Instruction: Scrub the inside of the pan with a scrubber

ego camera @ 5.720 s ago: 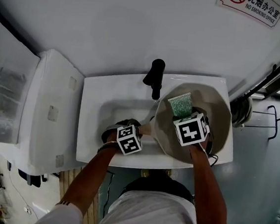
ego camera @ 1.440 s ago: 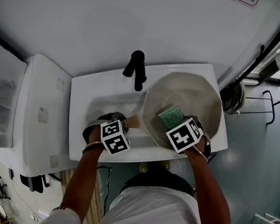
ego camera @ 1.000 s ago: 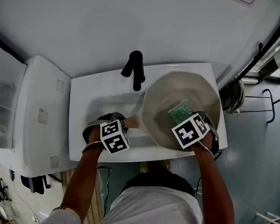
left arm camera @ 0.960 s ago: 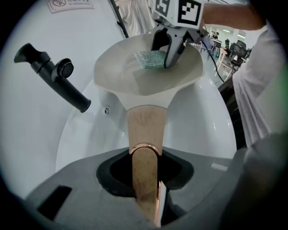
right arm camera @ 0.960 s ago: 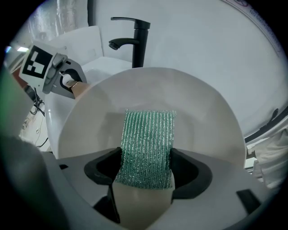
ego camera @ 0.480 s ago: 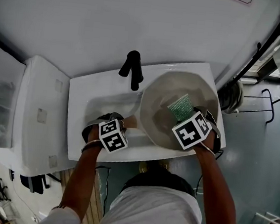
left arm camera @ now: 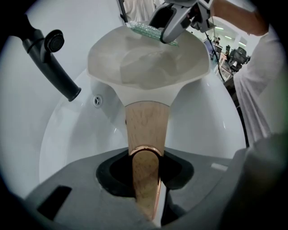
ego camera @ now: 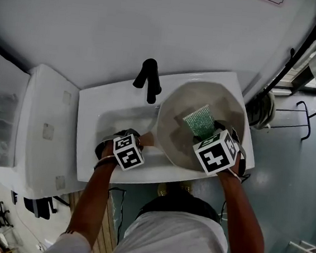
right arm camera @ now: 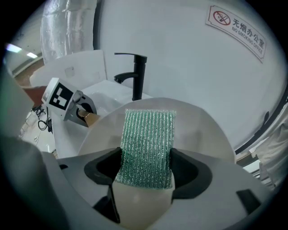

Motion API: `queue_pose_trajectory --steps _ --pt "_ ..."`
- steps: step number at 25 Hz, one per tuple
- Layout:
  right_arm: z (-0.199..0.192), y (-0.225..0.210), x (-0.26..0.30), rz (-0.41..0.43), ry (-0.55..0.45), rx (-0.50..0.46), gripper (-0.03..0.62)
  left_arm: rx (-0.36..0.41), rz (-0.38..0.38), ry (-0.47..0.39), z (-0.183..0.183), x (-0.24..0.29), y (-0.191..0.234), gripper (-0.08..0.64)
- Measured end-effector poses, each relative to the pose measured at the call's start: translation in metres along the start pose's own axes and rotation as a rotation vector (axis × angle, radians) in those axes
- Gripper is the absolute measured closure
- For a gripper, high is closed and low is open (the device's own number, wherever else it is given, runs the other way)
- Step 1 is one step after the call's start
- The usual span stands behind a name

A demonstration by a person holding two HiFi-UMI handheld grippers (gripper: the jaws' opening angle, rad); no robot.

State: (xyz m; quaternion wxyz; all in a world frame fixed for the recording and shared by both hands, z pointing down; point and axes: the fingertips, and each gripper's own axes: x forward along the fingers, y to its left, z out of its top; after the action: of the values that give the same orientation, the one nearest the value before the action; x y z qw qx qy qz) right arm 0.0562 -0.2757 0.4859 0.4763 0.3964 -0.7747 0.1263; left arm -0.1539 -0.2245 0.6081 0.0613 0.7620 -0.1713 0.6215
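A cream pan (ego camera: 181, 145) with a wooden handle (left arm camera: 145, 134) is tilted over the white sink (ego camera: 89, 144). My left gripper (ego camera: 138, 142) is shut on that handle, jaws pinching its end (left arm camera: 145, 179). My right gripper (ego camera: 209, 134) is shut on a green mesh scrubber (ego camera: 199, 121), which sticks out from between the jaws (right arm camera: 146, 168) over the pan's inside. In the left gripper view the scrubber (left arm camera: 144, 30) sits up by the pan's far rim (left arm camera: 108, 38). Whether it presses on the wall I cannot tell.
A black faucet (ego camera: 149, 80) stands behind the basin, just left of the pan. A white cabinet top (ego camera: 46, 122) adjoins the sink on the left. A white wall with a no-smoking sign (right arm camera: 236, 24) rises behind. A black rack (ego camera: 294, 109) stands at the right.
The right gripper has carried the scrubber from the pan's near side toward its far wall and risen slightly. The left gripper keeps its hold on the handle, barely moved.
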Motion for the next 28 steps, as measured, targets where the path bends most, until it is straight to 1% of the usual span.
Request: queue_pose_trajectory --steps 7,10,13,24,28 --pt "0.019 0.000 -0.018 0.002 -0.127 0.048 0.250 -0.015 -0.035 0.011 -0.003 0.019 -0.004 0.433" --pt "0.026 0.002 -0.025 0.014 -0.171 0.088 0.250 -0.024 -0.046 0.014 -0.004 0.026 -0.005 0.433" --pt "0.031 0.003 -0.030 0.021 -0.199 0.107 0.250 -0.029 -0.050 0.019 -0.005 0.031 -0.005 0.431" --pt "0.053 0.005 -0.049 0.037 -0.290 0.120 0.250 -0.042 -0.054 0.027 -0.006 0.042 -0.004 0.426" --pt "0.060 0.006 -0.056 0.057 -0.327 0.130 0.250 -0.044 -0.046 0.020 -0.005 0.042 -0.001 0.390"
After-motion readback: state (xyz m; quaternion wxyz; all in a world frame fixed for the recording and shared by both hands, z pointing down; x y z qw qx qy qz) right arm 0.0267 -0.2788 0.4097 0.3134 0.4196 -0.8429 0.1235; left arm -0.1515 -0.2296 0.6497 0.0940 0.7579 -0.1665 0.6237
